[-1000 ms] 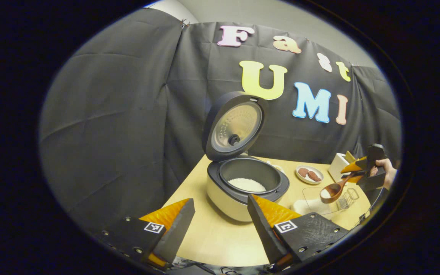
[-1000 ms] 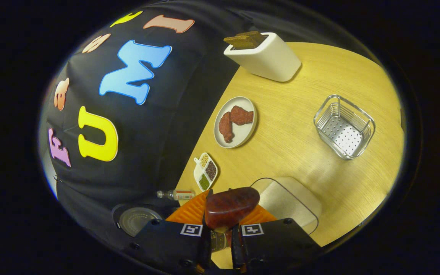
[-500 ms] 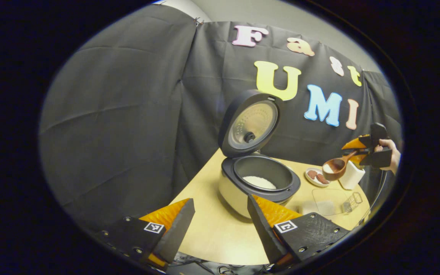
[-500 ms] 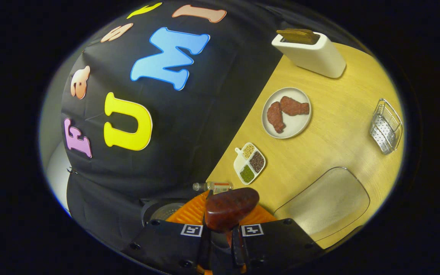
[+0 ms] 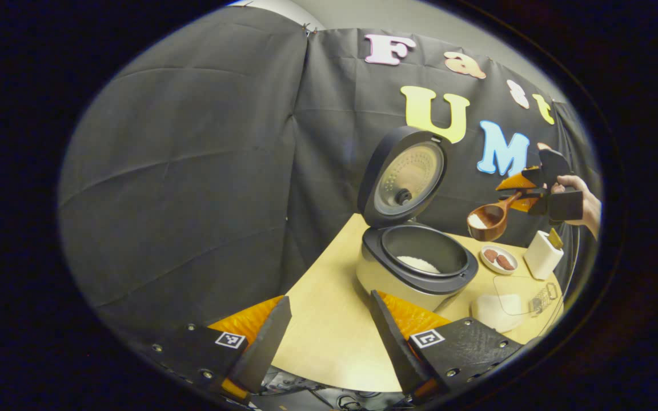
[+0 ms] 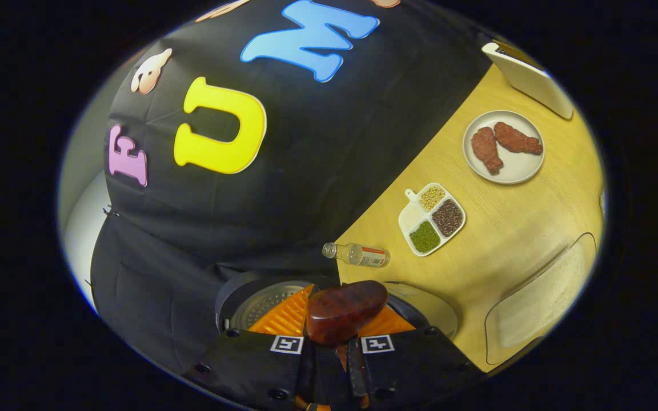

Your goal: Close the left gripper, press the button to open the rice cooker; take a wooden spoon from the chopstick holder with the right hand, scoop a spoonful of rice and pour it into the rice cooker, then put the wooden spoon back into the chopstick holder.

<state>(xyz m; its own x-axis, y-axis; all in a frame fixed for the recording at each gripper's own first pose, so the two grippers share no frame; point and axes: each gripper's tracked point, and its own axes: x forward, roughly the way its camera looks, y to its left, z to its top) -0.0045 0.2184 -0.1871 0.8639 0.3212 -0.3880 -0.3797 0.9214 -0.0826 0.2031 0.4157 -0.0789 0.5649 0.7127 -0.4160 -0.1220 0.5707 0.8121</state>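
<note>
Right gripper [image 6: 329,342] pinched the dark brown wooden spoon [image 5: 492,217] by its handle, bowl loaded with white rice, held in the air just beside the open cream rice cooker [image 5: 414,268] near the table's [image 5: 329,337] back edge. Left gripper [image 5: 329,334] hung spread apart, holding nothing.

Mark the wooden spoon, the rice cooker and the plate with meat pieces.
wooden spoon [image 5: 488,220]: left gripper view, on its bowl.
rice cooker [image 5: 389,279]: left gripper view, on its front wall.
plate [image 6: 520,166]: right gripper view, on bare plate surface.
</note>
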